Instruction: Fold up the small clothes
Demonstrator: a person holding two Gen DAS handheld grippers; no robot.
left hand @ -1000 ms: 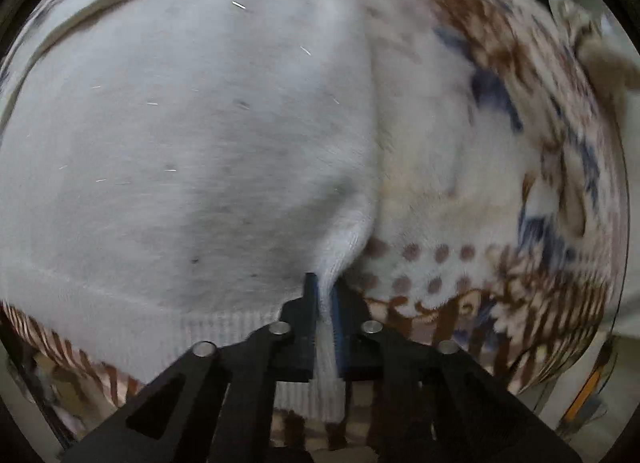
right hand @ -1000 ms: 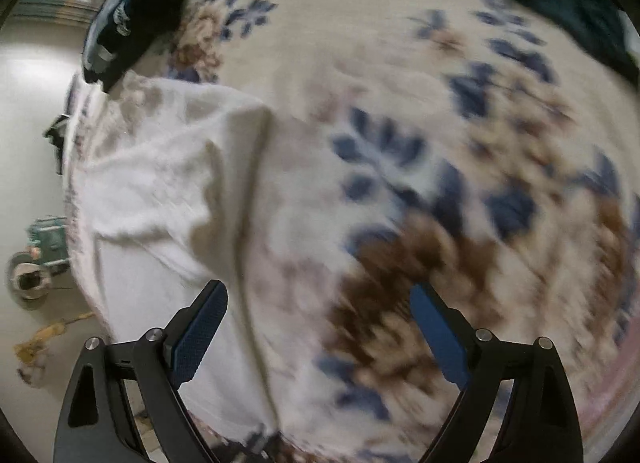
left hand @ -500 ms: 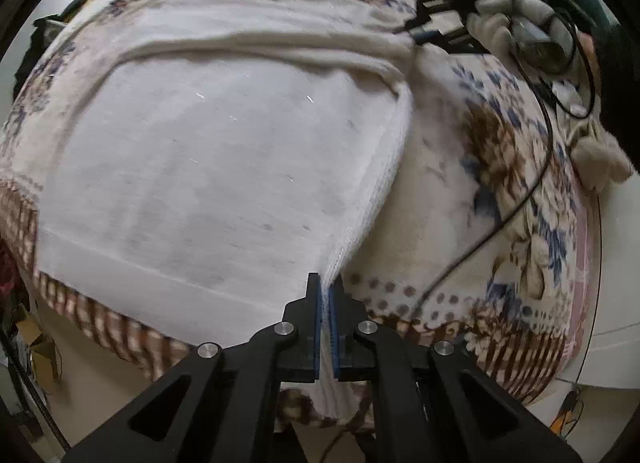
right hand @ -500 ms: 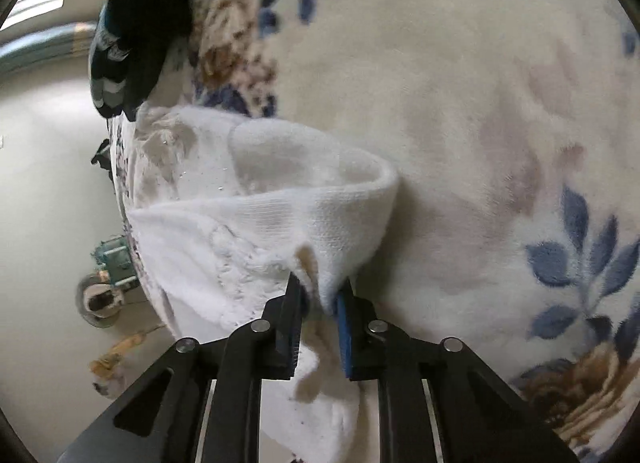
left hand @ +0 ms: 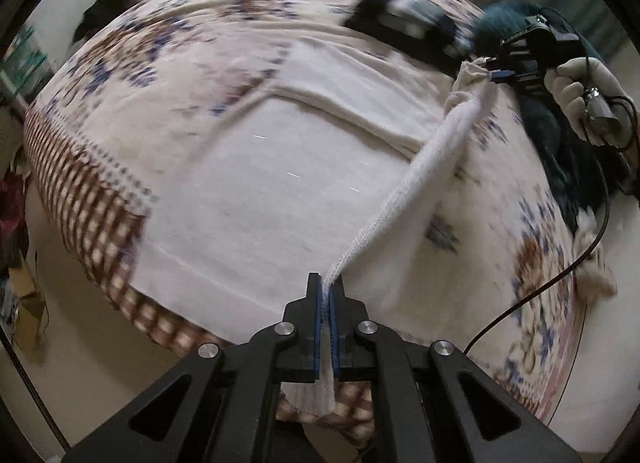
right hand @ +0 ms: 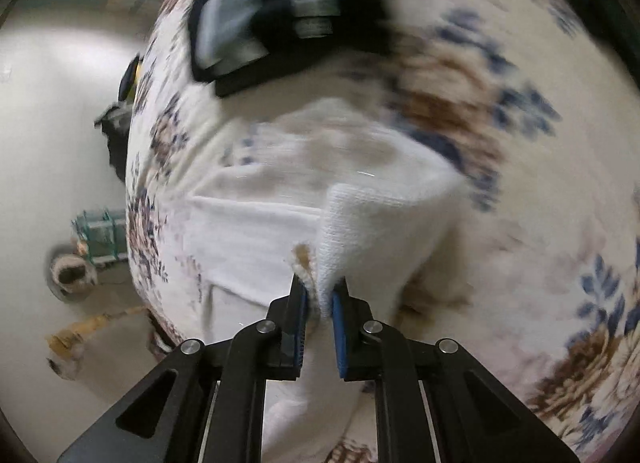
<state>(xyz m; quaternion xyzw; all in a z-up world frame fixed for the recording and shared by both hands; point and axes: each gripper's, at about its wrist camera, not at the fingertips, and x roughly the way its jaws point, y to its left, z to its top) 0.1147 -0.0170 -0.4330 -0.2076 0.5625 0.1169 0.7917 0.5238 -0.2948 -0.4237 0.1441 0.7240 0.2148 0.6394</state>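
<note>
Two tongs, left tongs (left hand: 328, 299) and right tongs (right hand: 320, 299), each clamped on white sweater (left hand: 280, 191) edge

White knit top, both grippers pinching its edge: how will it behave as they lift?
Likely floppy: the white knit top hangs as a strip between the left gripper and the right gripper. Probably stretchy, since that edge is pulled taut. Slip looks unlikely: thick folds fill both sets of jaws.

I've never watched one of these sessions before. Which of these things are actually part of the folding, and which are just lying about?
Part of the job:
white knit garment
left gripper, shut on its edge
right gripper, shut on another corner

Just lying about:
floral blanket underneath
dark folded clothes
teal furry item
</note>
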